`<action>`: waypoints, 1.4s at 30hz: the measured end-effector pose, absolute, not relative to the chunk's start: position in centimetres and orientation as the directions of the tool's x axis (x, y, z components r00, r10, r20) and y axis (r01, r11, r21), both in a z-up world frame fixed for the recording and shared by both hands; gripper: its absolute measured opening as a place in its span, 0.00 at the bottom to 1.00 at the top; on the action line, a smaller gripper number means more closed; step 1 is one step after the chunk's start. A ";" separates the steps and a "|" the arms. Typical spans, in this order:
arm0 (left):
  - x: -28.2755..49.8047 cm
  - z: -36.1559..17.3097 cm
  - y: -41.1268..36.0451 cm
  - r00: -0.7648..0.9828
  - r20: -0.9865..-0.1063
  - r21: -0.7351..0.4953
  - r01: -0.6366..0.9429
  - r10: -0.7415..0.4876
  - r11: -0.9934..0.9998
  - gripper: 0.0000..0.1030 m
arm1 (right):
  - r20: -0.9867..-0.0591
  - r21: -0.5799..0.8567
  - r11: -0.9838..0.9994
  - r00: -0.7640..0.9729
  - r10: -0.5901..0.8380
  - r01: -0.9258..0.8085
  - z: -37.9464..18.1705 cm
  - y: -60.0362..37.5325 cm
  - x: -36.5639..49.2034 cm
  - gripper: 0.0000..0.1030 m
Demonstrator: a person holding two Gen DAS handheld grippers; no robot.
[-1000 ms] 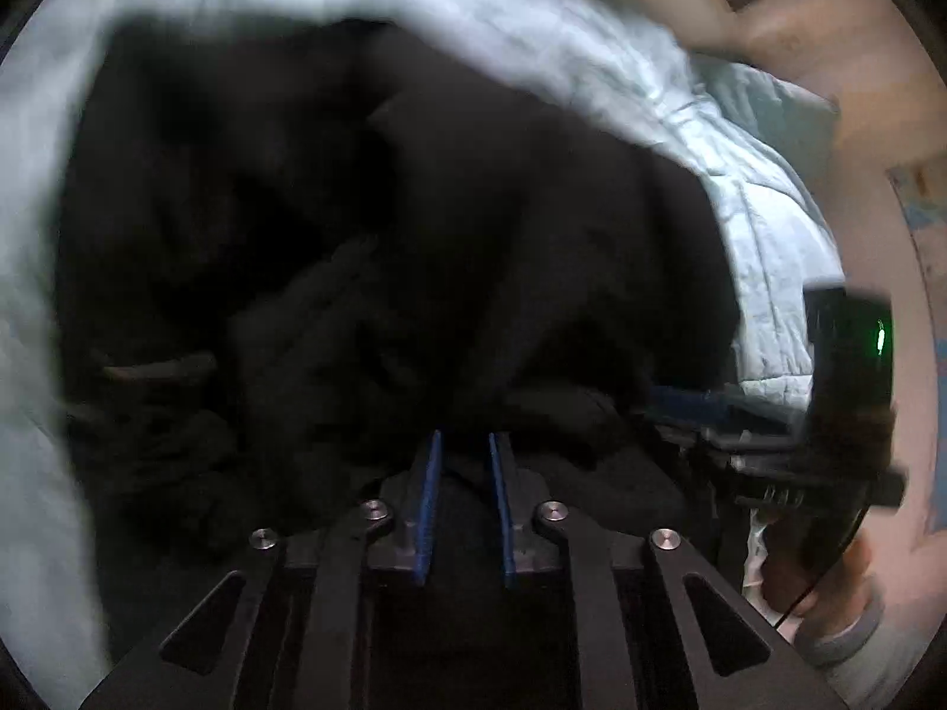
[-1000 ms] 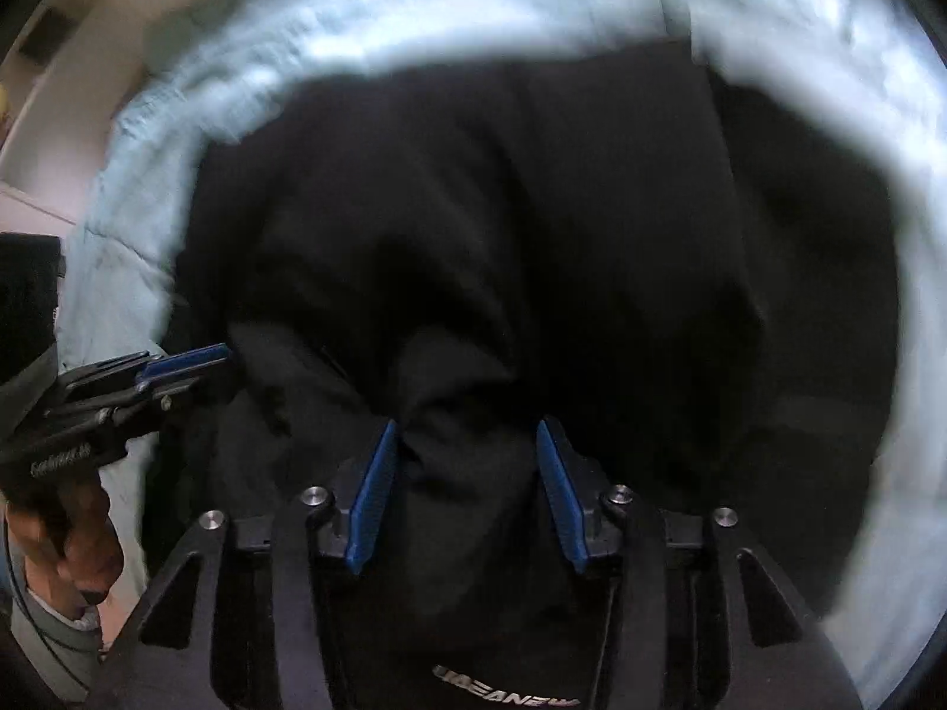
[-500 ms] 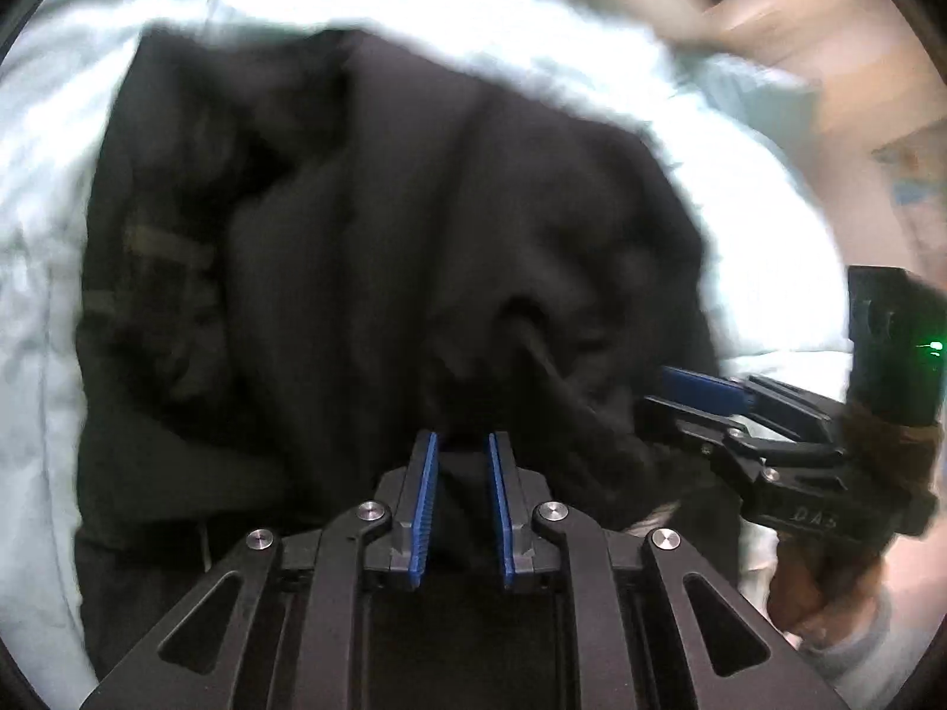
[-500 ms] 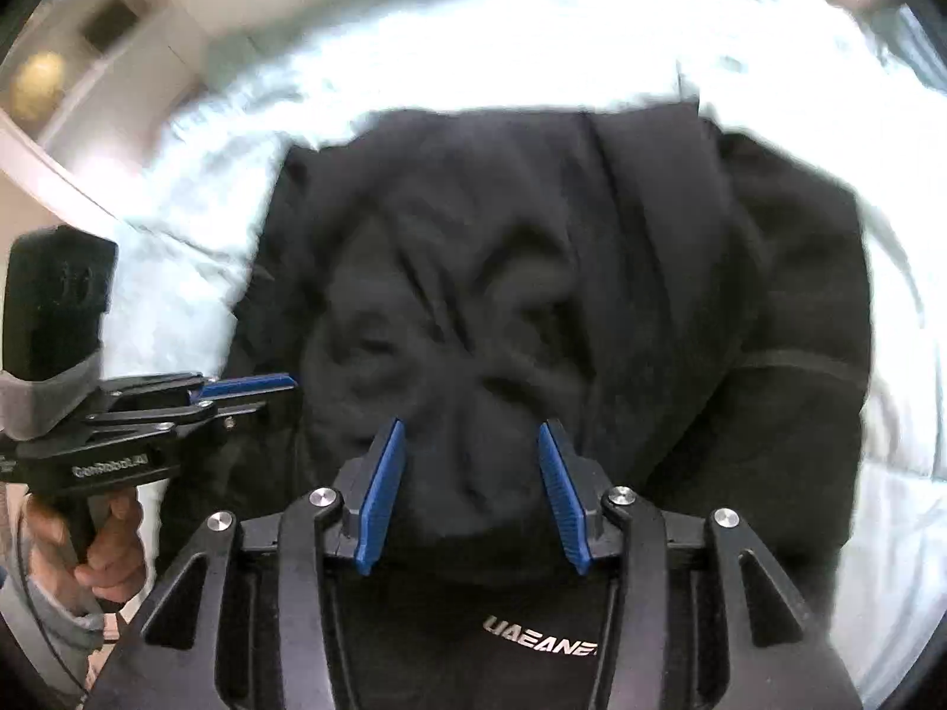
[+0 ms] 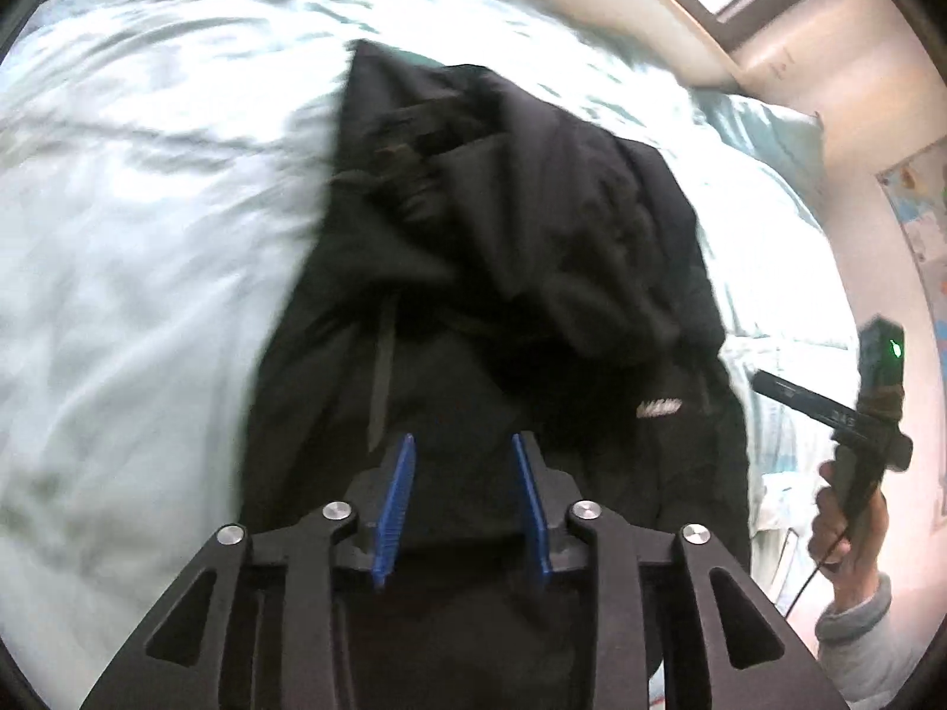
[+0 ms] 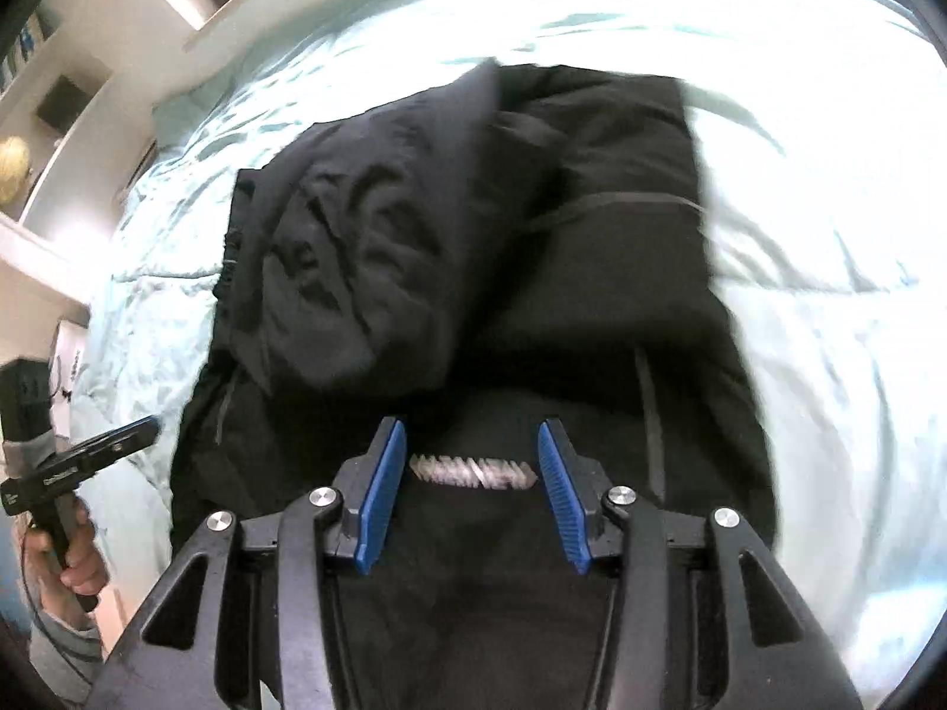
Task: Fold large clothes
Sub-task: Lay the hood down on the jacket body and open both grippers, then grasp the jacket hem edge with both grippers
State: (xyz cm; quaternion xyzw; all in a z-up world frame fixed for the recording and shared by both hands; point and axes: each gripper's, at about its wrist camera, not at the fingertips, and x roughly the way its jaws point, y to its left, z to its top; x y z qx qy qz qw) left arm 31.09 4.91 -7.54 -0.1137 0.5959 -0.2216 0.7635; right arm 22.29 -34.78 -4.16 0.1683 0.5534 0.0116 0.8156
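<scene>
A large black hooded jacket [image 5: 503, 272] lies bunched on the bed, with one part folded over its middle and a white logo on its chest. It also shows in the right wrist view [image 6: 473, 248]. My left gripper [image 5: 463, 461] is open and empty, raised above the jacket's near edge. My right gripper [image 6: 472, 455] is open and empty, raised above the logo [image 6: 473, 471]. Each gripper shows in the other's view, the right one [image 5: 852, 420] held off the jacket's right side and the left one [image 6: 100, 449] off its left side.
A pale blue quilt [image 5: 130, 272] covers the bed all round the jacket. A pillow [image 5: 763, 130] lies at the far right corner. A wall and window sill [image 5: 787, 53] run behind the bed. Shelves [image 6: 53, 136] stand at the left in the right wrist view.
My left gripper opened and let go of the jacket. Both grippers drew back and up, so more quilt shows around the jacket. The jacket now lies folded over.
</scene>
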 end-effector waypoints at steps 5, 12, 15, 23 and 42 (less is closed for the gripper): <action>28.1 -8.2 11.4 0.197 -0.856 -0.471 0.080 -0.477 0.878 0.40 | -0.916 0.282 0.924 0.358 0.180 0.258 -4.5 -37.6 15.9 0.50; 23.5 -11.3 15.3 0.156 -0.863 -0.494 -0.056 -0.481 0.868 0.40 | -0.944 0.251 0.905 0.292 0.152 0.344 -6.5 -39.6 11.7 0.50; 22.0 -13.2 15.8 0.111 -0.880 -0.472 -0.090 -0.462 0.877 0.40 | -0.956 0.231 0.901 0.257 0.141 0.367 -7.3 -40.2 9.7 0.50; 19.0 -16.4 16.2 0.017 -0.864 -0.503 -0.110 -0.504 0.857 0.41 | -0.975 0.190 0.885 0.185 0.120 0.426 -9.3 -41.2 5.1 0.50; 18.0 -17.1 15.3 -0.019 -0.873 -0.483 -0.094 -0.487 0.871 0.46 | -0.980 0.199 0.871 0.118 0.163 0.448 -12.3 -41.6 0.9 0.35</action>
